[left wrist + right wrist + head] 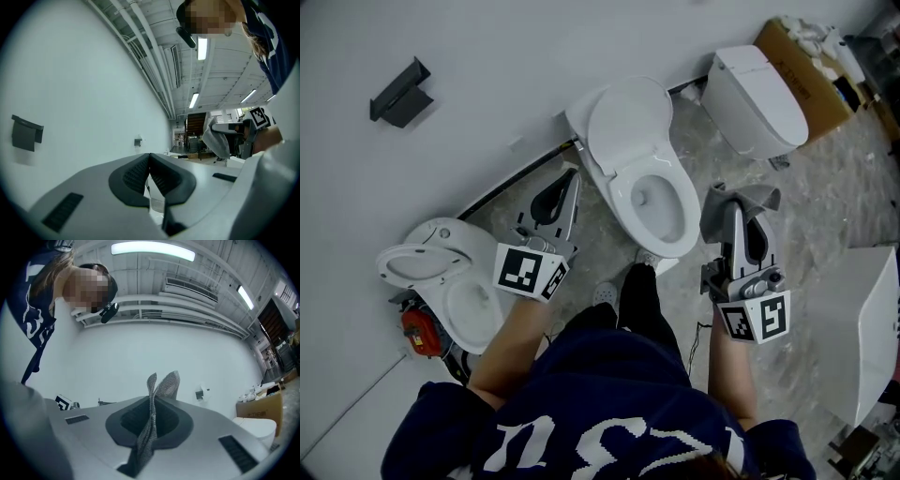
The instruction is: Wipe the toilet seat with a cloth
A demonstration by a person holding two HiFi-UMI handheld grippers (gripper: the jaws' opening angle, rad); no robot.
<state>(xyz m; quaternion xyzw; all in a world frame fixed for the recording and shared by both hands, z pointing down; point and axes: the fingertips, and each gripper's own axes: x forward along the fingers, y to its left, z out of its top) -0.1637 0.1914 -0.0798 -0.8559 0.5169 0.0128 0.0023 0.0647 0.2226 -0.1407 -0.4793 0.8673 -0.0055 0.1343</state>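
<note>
Right gripper (739, 225) clamps the cloth (759, 199); left gripper (567, 183) sits closed, empty; toilet seat (622, 197) untouched, all wiping seemingly ahead.

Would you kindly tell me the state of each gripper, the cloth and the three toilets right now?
left gripper: shut, nothing between its jaws.
right gripper: shut on the cloth.
cloth: pinched between the jaws, loose ends draping.
middle toilet: lid up, bowl uncovered.
right toilet: lid down.
left toilet: lid up, bowl uncovered.
</note>
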